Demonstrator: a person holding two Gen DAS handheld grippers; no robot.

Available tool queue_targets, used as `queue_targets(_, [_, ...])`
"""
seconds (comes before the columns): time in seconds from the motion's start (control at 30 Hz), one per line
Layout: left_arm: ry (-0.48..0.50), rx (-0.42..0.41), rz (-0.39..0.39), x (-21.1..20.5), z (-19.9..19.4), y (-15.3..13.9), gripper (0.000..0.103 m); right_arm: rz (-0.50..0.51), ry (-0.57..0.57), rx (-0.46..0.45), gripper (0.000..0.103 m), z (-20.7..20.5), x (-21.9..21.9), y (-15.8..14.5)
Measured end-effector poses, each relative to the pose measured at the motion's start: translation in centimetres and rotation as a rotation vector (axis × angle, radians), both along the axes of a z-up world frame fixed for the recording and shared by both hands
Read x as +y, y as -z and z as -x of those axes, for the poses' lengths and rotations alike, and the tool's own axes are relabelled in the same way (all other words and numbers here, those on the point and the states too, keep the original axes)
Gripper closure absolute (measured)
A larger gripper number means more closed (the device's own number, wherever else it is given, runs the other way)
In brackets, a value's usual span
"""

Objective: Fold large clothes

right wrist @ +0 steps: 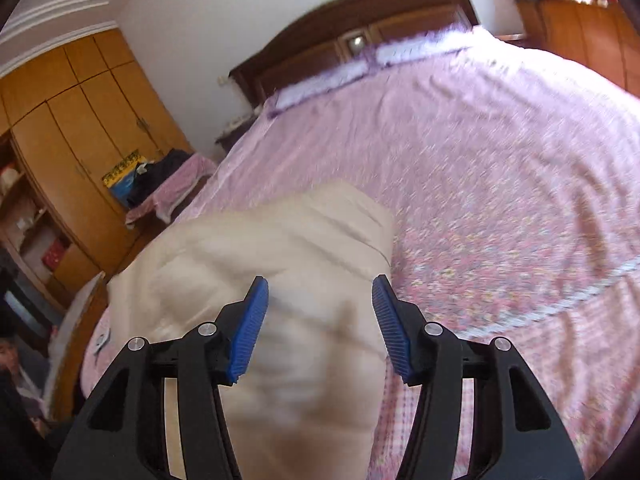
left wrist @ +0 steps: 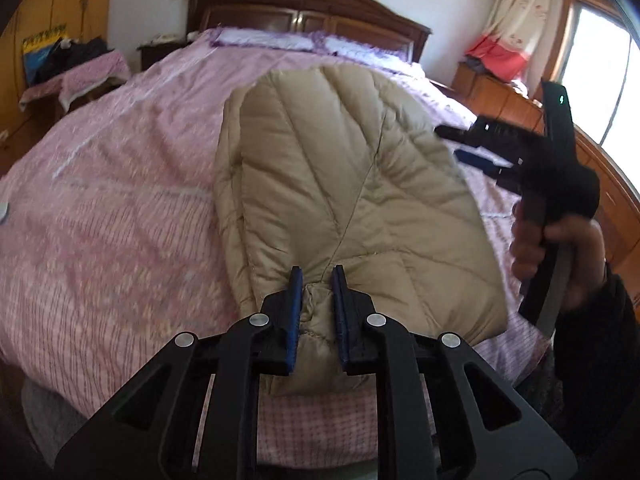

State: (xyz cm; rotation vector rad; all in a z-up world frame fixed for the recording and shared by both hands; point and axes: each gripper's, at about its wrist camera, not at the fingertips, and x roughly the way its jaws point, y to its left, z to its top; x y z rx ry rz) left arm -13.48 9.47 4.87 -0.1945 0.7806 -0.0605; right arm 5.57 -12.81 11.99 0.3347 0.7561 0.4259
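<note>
Now the beige padded jacket [left wrist: 344, 184] lies folded on the bed [left wrist: 120, 200], spreading ahead of the left claw [left wrist: 317, 280], whose jaws stand slightly parted around a pinch of its near hem without pressing. The right claw [right wrist: 320, 292] hangs open above it, empty. Judging by this, draw both clear gently so the fold stays flat.

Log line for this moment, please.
stage: jacket folded on bed | left claw: slightly open astride jacket edge | right claw: open, empty, above jacket

Beige quilted puffer jacket [left wrist: 344, 184] lies folded (apparently lengthwise) on the pink bedspread [left wrist: 120, 184].
</note>
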Motion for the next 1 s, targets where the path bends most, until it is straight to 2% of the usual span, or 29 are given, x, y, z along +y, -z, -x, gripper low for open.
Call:
queue_targets(0.1, [-0.019,-0.005,-0.015,0.7,0.5,0.7,0.087,0.007,-0.035,-0.022,0.048,-0.7,1.5,-0.4])
queue_targets(0.13, [-0.019,-0.013,-0.009,0.9,0.6,0.8,0.087,0.023,-0.042,-0.037,0.048,0.2,2.8,-0.2])
queue_targets(0.3, [-0.037,-0.018,-0.005,1.1,0.2,1.3,0.086,0.189,-0.118,-0.180,0.048,4.2,7.6,-2.0])
queue_targets(0.43, [-0.035,-0.016,-0.013,1.1,0.1,1.8,0.086,0.277,-0.211,-0.263,0.048,6.6,11.5,-2.4])
queue_targets(0.63, [-0.064,-0.012,-0.026,1.4,0.0,2.5,0.086,0.328,-0.306,-0.229,0.047,6.1,16.9,-0.9])
queue_targets(0.8, [-0.079,-0.008,-0.021,2.1,0.1,3.1,0.086,0.369,-0.290,-0.151,0.047,4.1,19.1,1.1])
queue_targets(1.0, [-0.078,-0.006,-0.017,2.3,-0.2,3.8,0.086,0.417,-0.277,-0.159,0.044,4.3,20.2,2.5])
